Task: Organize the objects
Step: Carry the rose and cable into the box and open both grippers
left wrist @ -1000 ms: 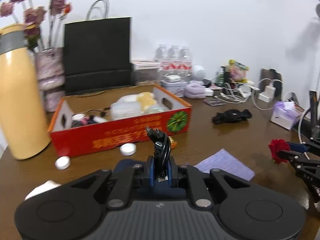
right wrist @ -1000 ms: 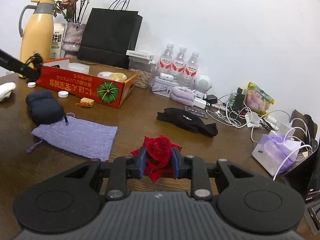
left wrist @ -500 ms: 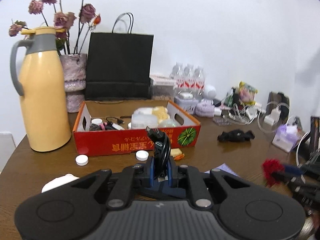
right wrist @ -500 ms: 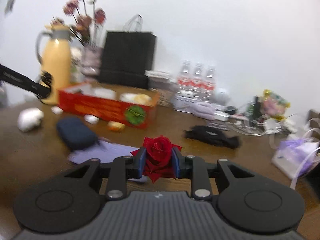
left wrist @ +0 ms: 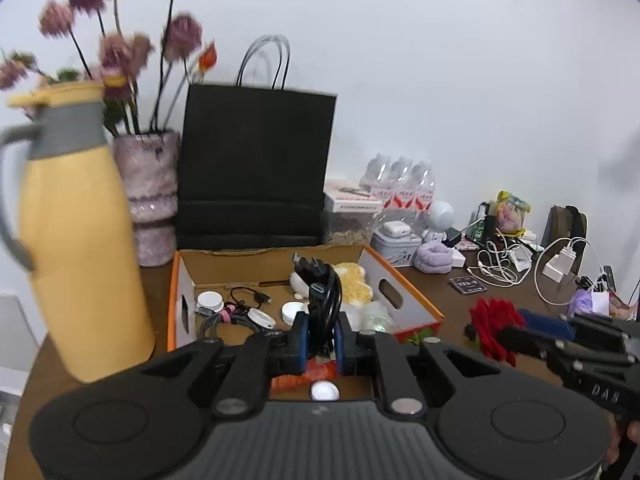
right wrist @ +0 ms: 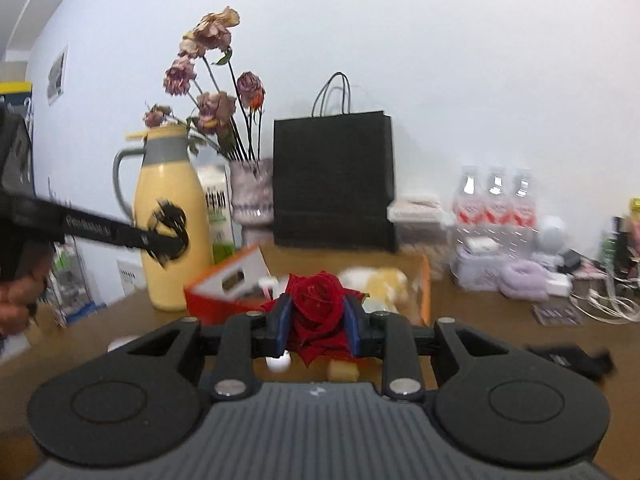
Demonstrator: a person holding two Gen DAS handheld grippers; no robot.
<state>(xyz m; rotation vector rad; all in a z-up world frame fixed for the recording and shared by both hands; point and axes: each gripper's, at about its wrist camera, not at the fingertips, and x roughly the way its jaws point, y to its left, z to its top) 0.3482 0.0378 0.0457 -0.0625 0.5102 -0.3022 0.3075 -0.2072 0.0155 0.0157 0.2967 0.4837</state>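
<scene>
The left claw (left wrist: pixel 320 336) is clamped on a coiled black cable (left wrist: pixel 322 300), whose bundle sticks up between the blue pads with its plug at the top. In the left wrist view it is held above the near edge of the orange cardboard box (left wrist: pixel 404 296), which sits on the brown counter (left wrist: pixel 452 304). Inside the box lie white round lids (left wrist: pixel 210 301), a loose black cord (left wrist: pixel 248 296) and a yellow-and-white soft item (left wrist: pixel 354 282) toward its 2 o'clock corner. One small white cap (left wrist: pixel 324 391) lies on the counter just in front of the box, seen under the claw.

The right claw (right wrist: pixel 318 316) is closed narrowly on a red rose (right wrist: pixel 318 298), the bloom filling the gap between its pads. In the left wrist view that rose (left wrist: pixel 490 324) appears at 3 o'clock, off the box's right corner, at the tip of the right claw.

At 9 o'clock of the box stands a yellow thermos jug (left wrist: pixel 76 240) with a grey collar. Behind it, at 11 o'clock, a pinkish vase (left wrist: pixel 152 196) holds dried flowers (left wrist: pixel 120 48). A black paper bag (left wrist: pixel 256 164) stands at 12 o'clock behind the box. Farther off at 2 o'clock are three water bottles (left wrist: pixel 400 184), a lilac cloth roll (left wrist: pixel 434 256) and a tangle of white chargers (left wrist: pixel 560 260).
</scene>
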